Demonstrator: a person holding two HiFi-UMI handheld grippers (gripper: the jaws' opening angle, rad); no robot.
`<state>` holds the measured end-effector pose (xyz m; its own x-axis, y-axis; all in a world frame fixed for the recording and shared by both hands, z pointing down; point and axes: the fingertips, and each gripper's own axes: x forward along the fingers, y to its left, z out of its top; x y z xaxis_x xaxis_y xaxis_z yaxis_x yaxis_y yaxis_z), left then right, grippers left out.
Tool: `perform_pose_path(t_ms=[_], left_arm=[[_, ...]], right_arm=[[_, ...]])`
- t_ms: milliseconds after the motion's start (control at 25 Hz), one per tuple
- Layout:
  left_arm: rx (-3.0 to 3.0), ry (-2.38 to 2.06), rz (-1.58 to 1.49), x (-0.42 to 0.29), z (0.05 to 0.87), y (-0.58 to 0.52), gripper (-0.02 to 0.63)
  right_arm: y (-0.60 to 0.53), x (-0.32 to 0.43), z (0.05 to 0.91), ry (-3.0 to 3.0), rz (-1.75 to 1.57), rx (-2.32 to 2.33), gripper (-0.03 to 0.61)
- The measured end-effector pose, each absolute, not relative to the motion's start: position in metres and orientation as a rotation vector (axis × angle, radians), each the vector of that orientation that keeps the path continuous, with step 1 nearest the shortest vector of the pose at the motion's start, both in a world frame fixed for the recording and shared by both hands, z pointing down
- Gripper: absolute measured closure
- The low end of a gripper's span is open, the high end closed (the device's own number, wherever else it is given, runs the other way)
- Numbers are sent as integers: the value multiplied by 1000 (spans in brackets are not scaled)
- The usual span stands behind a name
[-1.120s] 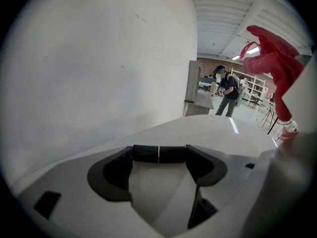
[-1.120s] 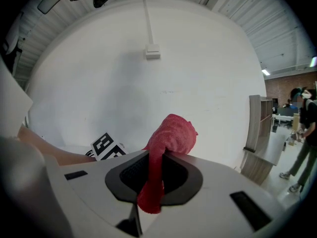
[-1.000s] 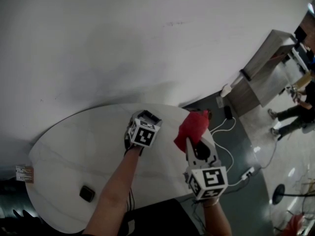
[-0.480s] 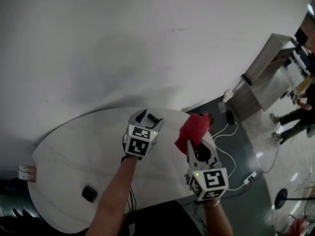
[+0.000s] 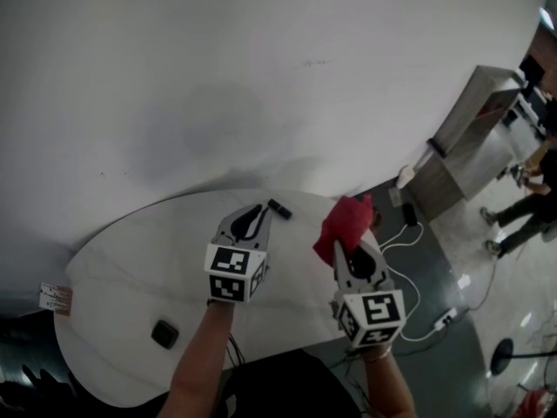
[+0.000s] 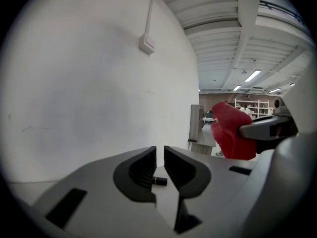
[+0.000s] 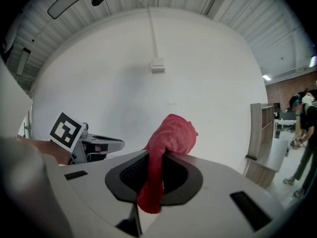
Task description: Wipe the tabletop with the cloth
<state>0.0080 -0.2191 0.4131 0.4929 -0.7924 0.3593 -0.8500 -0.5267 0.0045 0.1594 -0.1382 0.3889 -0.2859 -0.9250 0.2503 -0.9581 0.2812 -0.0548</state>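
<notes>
Pre-wipe stage: right tongs (image 5: pixel 352 251) clench the red terry cloth (image 5: pixel 342 225) aloft over the white oval table's (image 5: pixel 139 259) right end; left tongs (image 5: pixel 258 213), just narrowed to an empty slit, hover beside; next, seemingly, lower the cloth flat.

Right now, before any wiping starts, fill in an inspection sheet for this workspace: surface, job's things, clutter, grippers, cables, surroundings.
Surface: white rounded tabletop, mostly bare.
Job's things: red cloth, bunched, held up off the table.
Clutter: small black square item near the front edge; small black stick-like item near the far edge.
Grippers: right gripper shut on the cloth; left gripper jaws have just been closing, with a narrow gap left and nothing held.
Cables: white cables on the floor to the right of the table.
Surroundings: white wall; wooden shelf unit; people standing at far right.
</notes>
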Motion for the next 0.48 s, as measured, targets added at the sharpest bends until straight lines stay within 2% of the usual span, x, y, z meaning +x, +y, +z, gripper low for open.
perform_pose_path(t_ms=[160,480], left_arm=[[2548,-1456,443,-1,403,-196,607],[2525,-1486,344,-17,392,-160,611]], right_arm=[[-129,160,383,-2377,284,1769,532],[-113,156,378,-2412,284,1771,532]])
